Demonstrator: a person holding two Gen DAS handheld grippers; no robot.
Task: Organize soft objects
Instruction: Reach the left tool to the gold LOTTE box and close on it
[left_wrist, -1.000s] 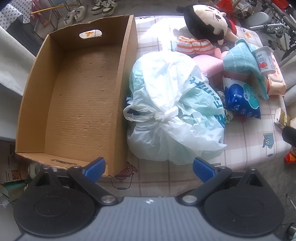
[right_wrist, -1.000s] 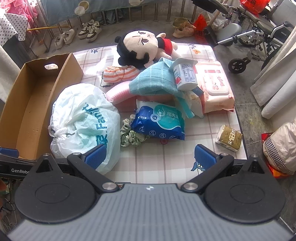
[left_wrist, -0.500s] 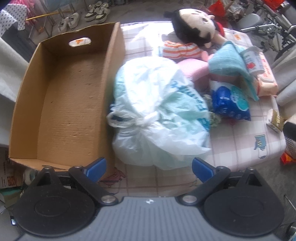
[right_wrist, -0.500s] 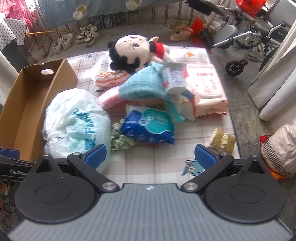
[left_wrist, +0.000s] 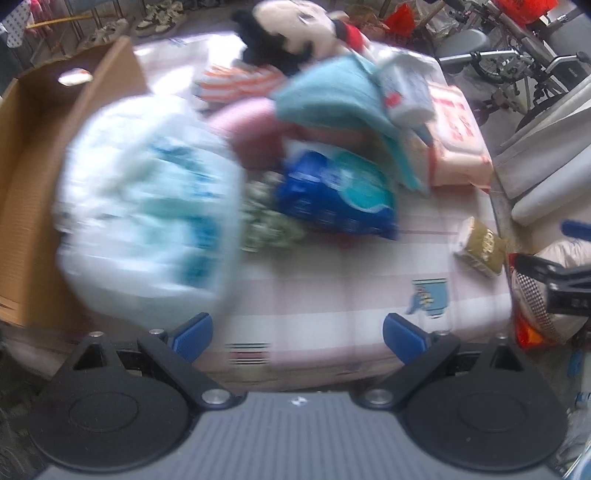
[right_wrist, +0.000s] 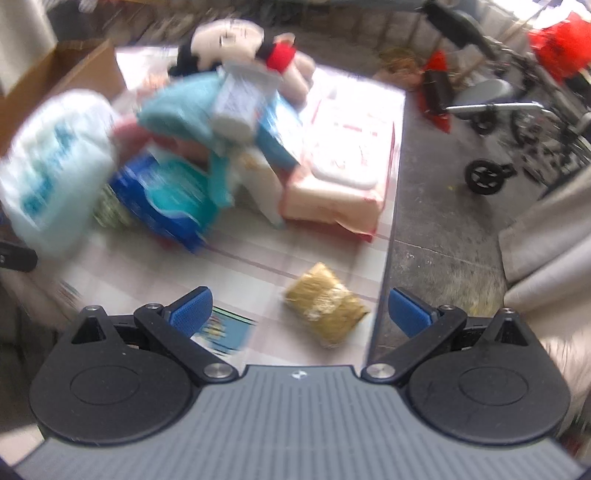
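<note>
Both views are motion-blurred. A tied white plastic bag lies on the checked tablecloth beside an open cardboard box. To its right lie a blue tissue pack, a teal towel, a pink wipes pack, a plush doll and a small gold pack. My left gripper is open and empty at the table's near edge. My right gripper is open and empty, just short of the gold pack.
A striped cloth and a white tissue roll sit in the pile. The table's right edge drops to a concrete floor with a wheelchair. Shoes lie beyond the table.
Both grippers have swung right: the box slid to the left edge of the left view, and the gold pack now sits near the right gripper's fingers. Both stay open.
</note>
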